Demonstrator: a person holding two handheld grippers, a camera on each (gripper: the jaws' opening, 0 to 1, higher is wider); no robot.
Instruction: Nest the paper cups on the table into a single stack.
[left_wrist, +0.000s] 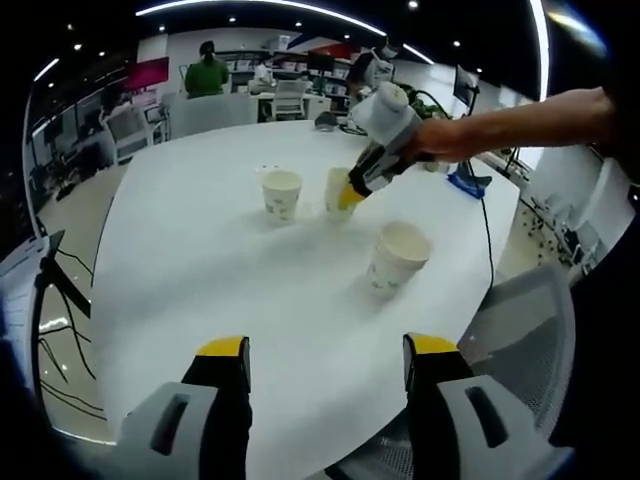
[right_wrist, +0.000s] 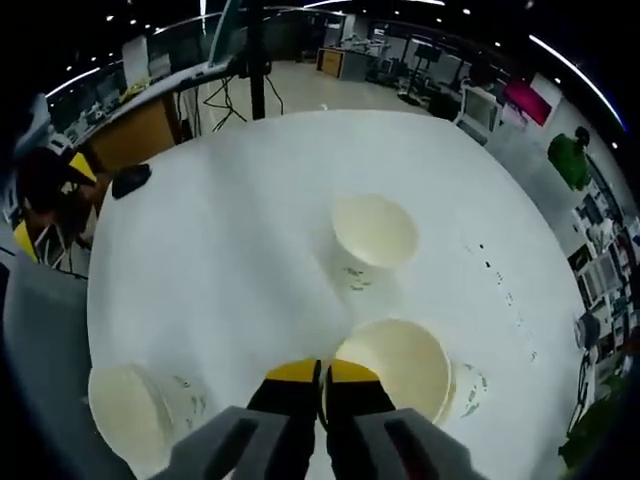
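Across a round white table (left_wrist: 200, 270) in an open office, three paper cups were seen standing apart, none nested. The middle cup (left_wrist: 338, 190) was pinched at its rim by the right gripper (left_wrist: 360, 185), while the left gripper (left_wrist: 325, 375) was held spread above the near edge.

We see an open office: a round white table (left_wrist: 200, 260), a grey mesh chair (left_wrist: 530, 340) beside it, desks and white chairs (left_wrist: 288, 98) behind, ceiling spotlights and light strips overhead.

Showing cream paper cups (left_wrist: 282, 193) with green speckled print, on round white table (left_wrist: 200, 270); yellow-tipped grey gripper (right_wrist: 322, 374).
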